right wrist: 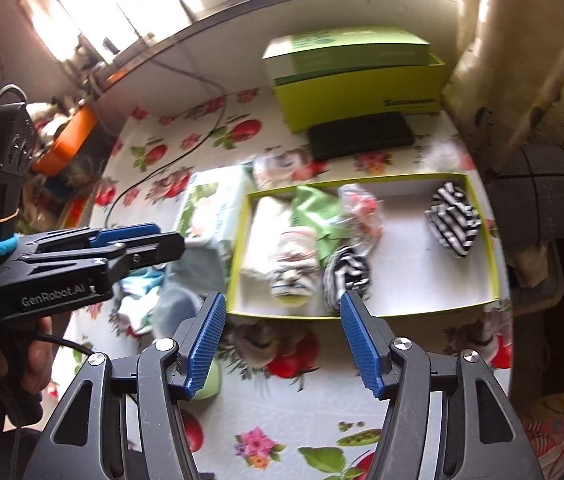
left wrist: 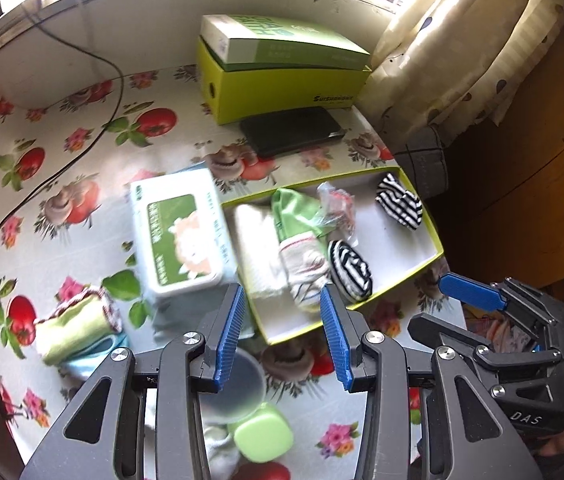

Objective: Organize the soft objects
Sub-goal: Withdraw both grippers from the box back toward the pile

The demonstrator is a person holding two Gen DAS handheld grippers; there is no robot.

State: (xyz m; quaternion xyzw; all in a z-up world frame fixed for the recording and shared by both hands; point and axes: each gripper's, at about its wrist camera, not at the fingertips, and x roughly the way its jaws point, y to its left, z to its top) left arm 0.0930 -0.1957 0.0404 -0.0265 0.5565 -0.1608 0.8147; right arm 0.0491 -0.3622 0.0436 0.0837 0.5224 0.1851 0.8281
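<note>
We see the table (left wrist: pixel 42 208) under its fruit-and-flower cloth, and on it the shallow green tray (right wrist: pixel 491 248) that already holds most of the soft things: a white folded cloth (left wrist: pixel 256 240), a green cloth (left wrist: pixel 295 210), a crinkly packet (left wrist: pixel 335 204) and two striped rolled socks, one near the front (left wrist: pixel 351 270) and one alone at the far end (left wrist: pixel 397 202). Just left of the tray lies a tissue pack (left wrist: pixel 180 236), and further left on the table a rolled green-and-blue cloth (left wrist: pixel 78 330) sits outside the tray — in our judgement the next piece to sort.

Both tools are empty. The left tool (left wrist: pixel 283 334) has its jaws well apart with nothing between them, and the right tool (right wrist: pixel 283 346) likewise stands open over the tray's near edge.

What could go wrong from here: the near rim of the tray is right below both tools, so a low sweep could catch it and shove the tray toward the table edge on the right. A small cup (left wrist: pixel 232 386) and a green lid (left wrist: pixel 264 432) lie just below the left tool — reaching for the rolled cloth could knock them. The roll itself may unwind if pinched at one end, and the black cable (left wrist: pixel 62 168) could snag.
</note>
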